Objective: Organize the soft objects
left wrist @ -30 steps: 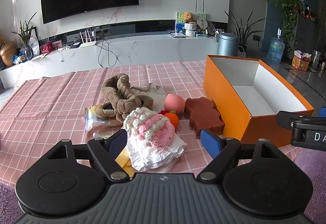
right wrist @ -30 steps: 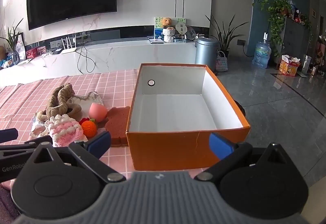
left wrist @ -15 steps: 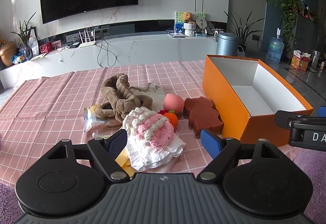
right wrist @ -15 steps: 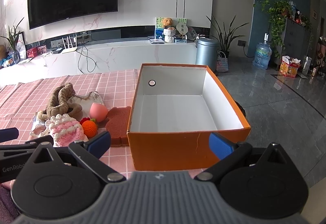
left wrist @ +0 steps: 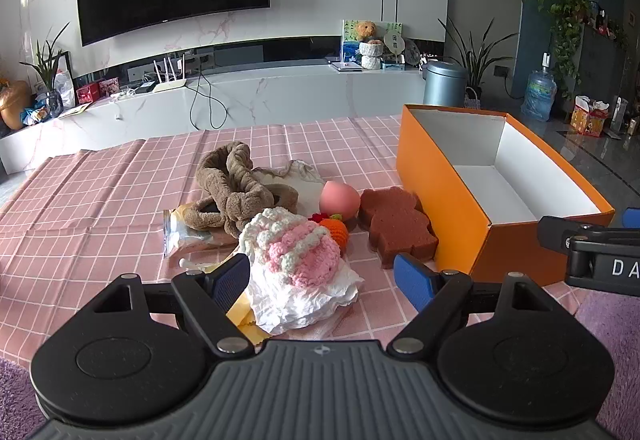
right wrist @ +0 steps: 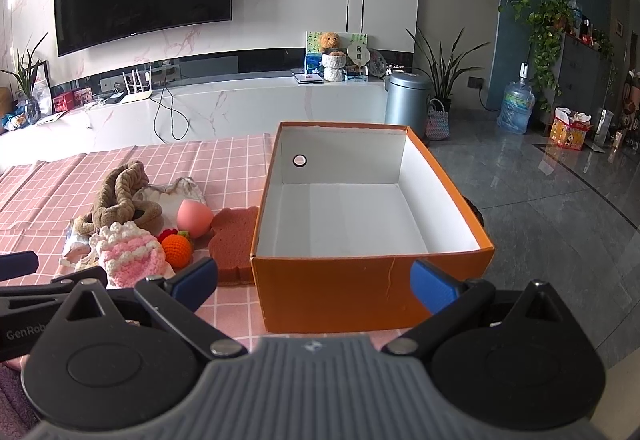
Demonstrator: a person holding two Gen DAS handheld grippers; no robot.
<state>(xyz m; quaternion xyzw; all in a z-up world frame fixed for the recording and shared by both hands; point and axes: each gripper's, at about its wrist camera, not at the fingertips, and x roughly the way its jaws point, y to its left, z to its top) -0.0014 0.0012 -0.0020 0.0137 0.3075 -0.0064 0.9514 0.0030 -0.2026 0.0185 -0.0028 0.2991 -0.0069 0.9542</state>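
A pile of soft things lies on the pink checked tablecloth point(left wrist: 100, 200): a pink and white crocheted piece point(left wrist: 296, 246) on white paper, a brown fabric headband point(left wrist: 232, 184), a pink egg-shaped sponge point(left wrist: 339, 197), an orange crocheted fruit point(left wrist: 336, 232) and a brown flower-shaped sponge point(left wrist: 396, 224). An orange box point(right wrist: 372, 288) with a white, empty inside stands to their right. My left gripper point(left wrist: 322, 280) is open just before the crocheted piece. My right gripper point(right wrist: 314, 284) is open in front of the box's near wall.
A foil snack packet point(left wrist: 180, 232) and a yellow wrapper point(left wrist: 240, 314) lie at the pile's near left. Behind the table runs a white TV bench point(left wrist: 280, 92) with a wall-mounted TV. A purple rug point(left wrist: 608, 324) and a grey tiled floor point(right wrist: 560, 200) lie to the right.
Both views have shifted only slightly; nothing on the table has moved and both grippers stay open.
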